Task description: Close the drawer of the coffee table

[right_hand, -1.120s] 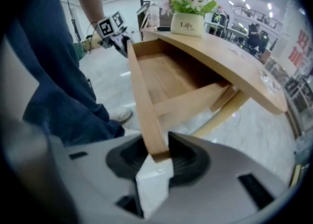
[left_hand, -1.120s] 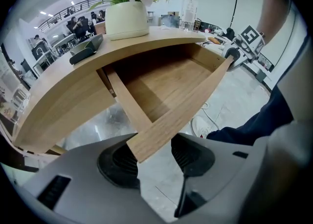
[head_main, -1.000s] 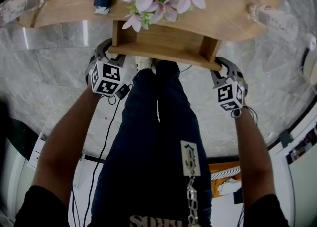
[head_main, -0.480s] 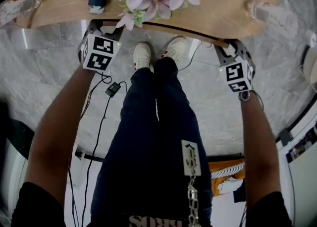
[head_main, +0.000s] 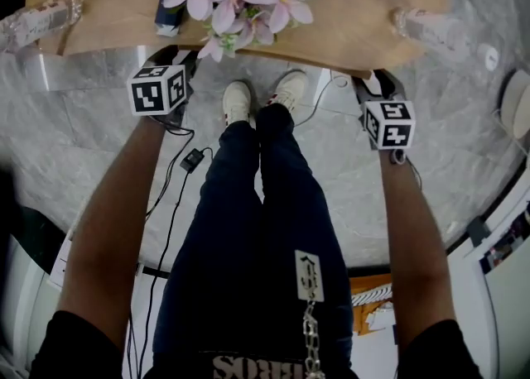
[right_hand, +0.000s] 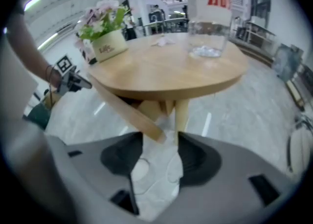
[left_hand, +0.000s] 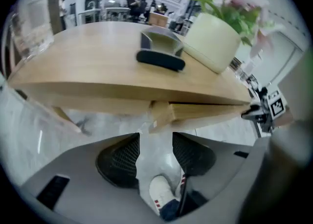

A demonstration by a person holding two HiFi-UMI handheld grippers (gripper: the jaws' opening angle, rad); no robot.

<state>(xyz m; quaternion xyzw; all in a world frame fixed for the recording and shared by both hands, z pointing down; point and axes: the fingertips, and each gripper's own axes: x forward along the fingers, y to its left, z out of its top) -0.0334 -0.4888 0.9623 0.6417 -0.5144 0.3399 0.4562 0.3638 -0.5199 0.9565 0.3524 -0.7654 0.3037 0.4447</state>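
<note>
Wood under wood: the drawer (left_hand: 210, 112) looks tucked in beneath the near edge of the coffee table (head_main: 108, 5). The left gripper (left_hand: 155, 150) is at the near-left of that edge and the right gripper (right_hand: 160, 158) at the near-right. Both have jaws apart and just been opening, with nothing between them (only floor and a shoe beyond). The danger now is a drawer not quite home. Another hard shove could jolt the top and rock the flower pot (left_hand: 212, 42) or the glass (right_hand: 208, 37).
</note>
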